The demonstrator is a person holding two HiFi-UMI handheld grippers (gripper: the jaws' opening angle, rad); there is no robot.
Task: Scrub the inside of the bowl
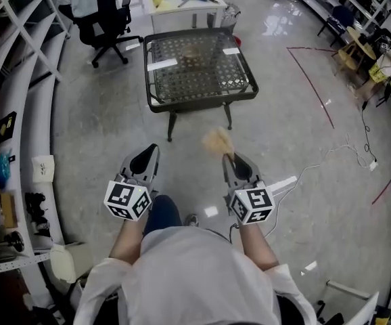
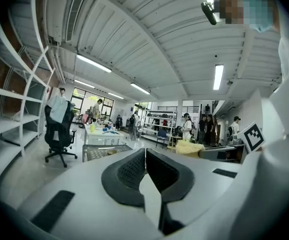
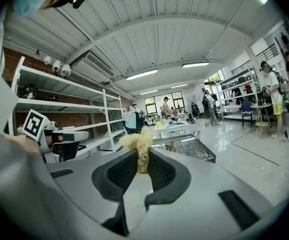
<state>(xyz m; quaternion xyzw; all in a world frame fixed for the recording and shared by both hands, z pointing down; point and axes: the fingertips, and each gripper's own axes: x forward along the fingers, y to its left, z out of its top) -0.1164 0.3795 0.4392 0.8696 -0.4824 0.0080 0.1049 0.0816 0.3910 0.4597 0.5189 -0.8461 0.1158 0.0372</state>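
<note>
Closest to the lens is the person's pale shirt [image 1: 202, 276], with both forearms reaching forward from it. At far left runs white shelving [image 1: 26, 107].

Next comes the left gripper [image 1: 148, 156]. Its dark jaws meet in a thin seam with nothing between them [image 2: 145, 156], so it is closed and empty. To its right, the right gripper [image 1: 233, 162] is clamped on the bound stem of a straw-coloured scrubber [image 1: 217, 141], and the frayed tuft stands up past the jaw tips [image 3: 140, 141]. Both tools point nearly level at about the same height, well apart from each other.

The bowl [image 1: 194, 57] appears as a small brownish shape, blurred, on the mesh-topped table [image 1: 202, 102]. That table stands well ahead across the bare floor, so neither tool is near it and scrubbing has not begun.

To do this step well, I judge the person should:
- close in on the table while keeping the clamp low on the stem, so the tuft leads;
- open the left jaws to pinch the bowl's rim and steady it;
- tip the right tool downward and sweep the fibres around the inner wall with light pressure.
</note>
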